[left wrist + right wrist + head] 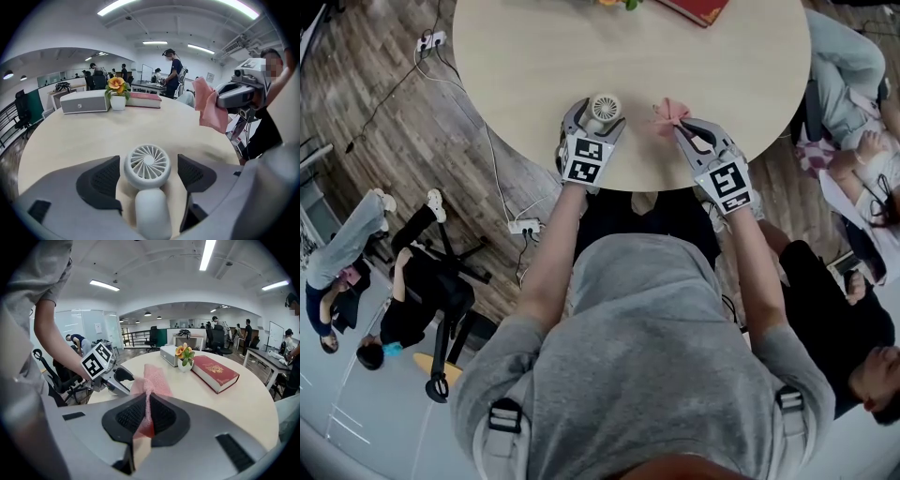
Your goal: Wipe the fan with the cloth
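Note:
A small white hand-held fan (604,109) lies on the round beige table (534,56) near its front edge. In the left gripper view the fan (148,169) rests between the wide-apart jaws of my left gripper (149,174), handle toward the camera, with a gap on each side of its round head. My left gripper (592,122) is open around it. My right gripper (679,127) hovers just to the right, shut on a pink cloth (669,113). In the right gripper view the cloth (152,385) is pinched between the pads and bunches out ahead of them.
At the table's far side are a red book (215,372), a small potted flower (185,358) and a grey box (85,101). People sit and stand around the table's right side (853,84) and on the floor at left (403,291). A power strip and cables (523,225) lie on the floor.

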Demonstrator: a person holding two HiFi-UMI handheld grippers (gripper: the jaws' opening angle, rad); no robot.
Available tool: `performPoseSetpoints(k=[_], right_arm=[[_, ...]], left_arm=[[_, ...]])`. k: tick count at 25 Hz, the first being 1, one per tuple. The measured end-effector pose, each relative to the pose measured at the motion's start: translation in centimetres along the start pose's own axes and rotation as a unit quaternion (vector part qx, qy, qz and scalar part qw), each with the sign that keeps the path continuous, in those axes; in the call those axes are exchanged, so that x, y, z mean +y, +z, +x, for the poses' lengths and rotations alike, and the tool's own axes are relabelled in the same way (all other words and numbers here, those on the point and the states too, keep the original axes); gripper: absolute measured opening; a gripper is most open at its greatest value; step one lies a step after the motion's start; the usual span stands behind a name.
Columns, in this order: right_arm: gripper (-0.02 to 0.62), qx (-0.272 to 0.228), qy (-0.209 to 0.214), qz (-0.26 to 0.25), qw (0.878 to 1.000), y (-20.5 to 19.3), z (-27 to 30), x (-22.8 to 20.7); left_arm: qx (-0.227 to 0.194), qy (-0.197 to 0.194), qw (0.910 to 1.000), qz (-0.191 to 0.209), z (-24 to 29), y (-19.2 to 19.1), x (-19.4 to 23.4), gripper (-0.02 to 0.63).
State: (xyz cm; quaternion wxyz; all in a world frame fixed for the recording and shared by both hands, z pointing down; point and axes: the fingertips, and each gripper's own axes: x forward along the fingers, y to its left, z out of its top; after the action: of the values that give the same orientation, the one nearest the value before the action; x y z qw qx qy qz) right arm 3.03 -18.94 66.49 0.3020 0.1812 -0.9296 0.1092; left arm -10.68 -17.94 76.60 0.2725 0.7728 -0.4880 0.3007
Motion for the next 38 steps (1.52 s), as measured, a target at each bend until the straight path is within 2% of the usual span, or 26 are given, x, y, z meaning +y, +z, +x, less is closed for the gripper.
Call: performPoseSetpoints(k=[11,17,28,34,38], right_arm=[[0.028,-0.007,0.019,-0.007,1.0,-1.1,0.7,-0.1],[0.028,-0.01,0.019,-0.006,1.0,-1.0,0.6,-0.1],[0.028,-0.01,0.038,-0.011,0.999,-0.4,0.7,0.8],[0.028,-0.02,0.029,-0.025,0.999,1.6,0.1,2.1],[0.028,-0.024,0.03,-0.03,0.999,2.5,0.0,4.7]], left_arm=[[0.021,-0.001,0.9997,0.008,3.1,-1.2,-0.9,0.38],[0.01,0.02,0.9992,0.032,3.4,-1.4,-1.1,0.379],[0.014,0.025,0.9993,0.026,4.7,-0.3,-0.8,0.379],[0.024,0.014,0.9989,0.037,3.7,-0.3,-1.0,0.38],[0.006,-0.003,0.9989,0.046,0.7,0.5,-2.5,0.379]])
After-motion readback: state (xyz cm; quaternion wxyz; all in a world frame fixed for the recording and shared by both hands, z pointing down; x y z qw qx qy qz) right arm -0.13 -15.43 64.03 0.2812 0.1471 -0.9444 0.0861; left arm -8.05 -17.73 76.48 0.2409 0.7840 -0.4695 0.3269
